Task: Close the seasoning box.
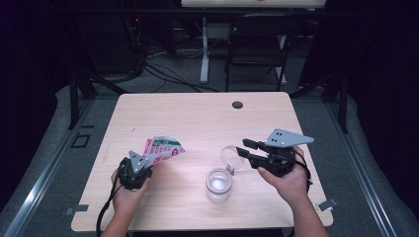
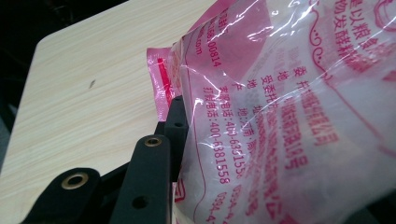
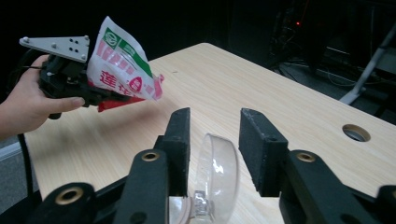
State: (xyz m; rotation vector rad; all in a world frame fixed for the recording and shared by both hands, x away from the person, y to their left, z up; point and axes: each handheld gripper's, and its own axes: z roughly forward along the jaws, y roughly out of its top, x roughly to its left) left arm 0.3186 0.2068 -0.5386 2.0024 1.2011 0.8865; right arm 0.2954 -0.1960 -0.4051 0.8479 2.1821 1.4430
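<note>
My left gripper [image 1: 148,163] is shut on a pink, white and green plastic packet [image 1: 163,148], which it holds just above the table at the left. In the left gripper view the packet [image 2: 280,116] lies against one black finger [image 2: 149,177] and hides the other. A clear jar [image 1: 219,185] stands near the table's front, its hinged clear lid [image 1: 232,158] flipped up. My right gripper [image 1: 243,149] is open, with the upright lid [image 3: 217,172] between its jaws [image 3: 215,135]; narrow gaps show on both sides. In the right gripper view the packet [image 3: 121,70] hangs at the far left.
The light wooden table [image 1: 197,113] has a round cable hole [image 1: 237,104] near its far edge. A dark folding chair [image 1: 259,44] and floor cables lie beyond it. A hand holds each gripper from the near edge.
</note>
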